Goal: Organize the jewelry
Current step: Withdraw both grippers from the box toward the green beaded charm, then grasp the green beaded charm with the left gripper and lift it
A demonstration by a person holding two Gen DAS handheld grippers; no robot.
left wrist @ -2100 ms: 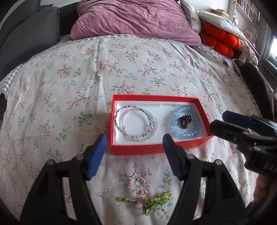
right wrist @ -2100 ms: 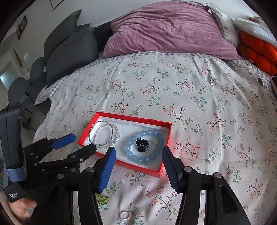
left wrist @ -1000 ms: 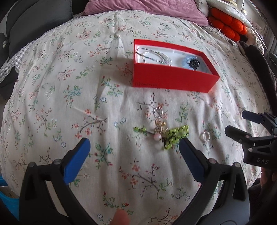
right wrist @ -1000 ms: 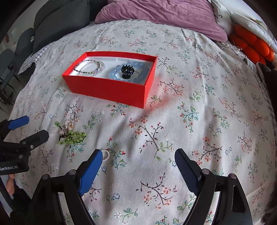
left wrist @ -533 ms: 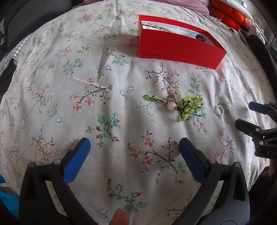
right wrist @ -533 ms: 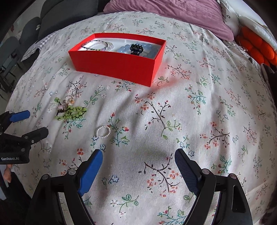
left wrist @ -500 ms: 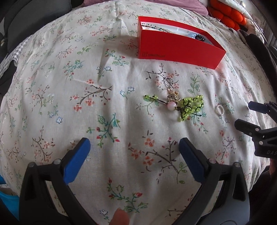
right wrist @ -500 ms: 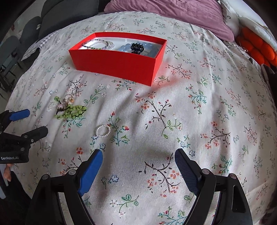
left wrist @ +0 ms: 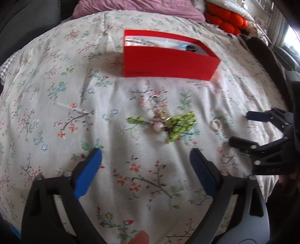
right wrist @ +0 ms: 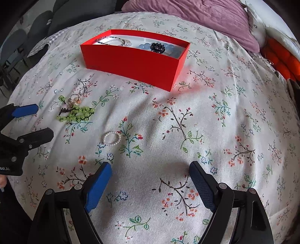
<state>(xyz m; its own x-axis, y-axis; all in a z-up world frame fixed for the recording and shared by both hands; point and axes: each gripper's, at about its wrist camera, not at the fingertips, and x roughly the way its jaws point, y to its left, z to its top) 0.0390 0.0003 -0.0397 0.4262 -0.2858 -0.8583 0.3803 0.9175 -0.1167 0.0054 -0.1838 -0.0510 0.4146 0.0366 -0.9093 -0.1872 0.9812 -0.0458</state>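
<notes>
A red box (left wrist: 168, 62) (right wrist: 131, 62) sits on the floral bedspread, holding thin bead necklaces (right wrist: 112, 41), a pale blue bead bracelet (right wrist: 168, 49) and a dark hair claw (right wrist: 157, 47). In front of it lie a green bead bracelet (left wrist: 181, 124) (right wrist: 77, 114) tangled with gold rings and a pink bead (left wrist: 157, 127), and a small pearl ring (left wrist: 216, 124) (right wrist: 112, 138). My left gripper (left wrist: 145, 161) is open and empty, just before the green bracelet. My right gripper (right wrist: 150, 174) is open and empty, right of the pearl ring.
A purple pillow (right wrist: 196, 16) and an orange knitted cushion (left wrist: 226, 20) lie at the back of the bed. Dark grey cushions (right wrist: 75, 13) stand at the back left. The bed edge runs just under both grippers.
Both grippers have pulled back from the box and dropped low over the bedspread, jaws opened wider. Lately the left gripper moved closer to the green bracelet, the right closer to the pearl ring.
</notes>
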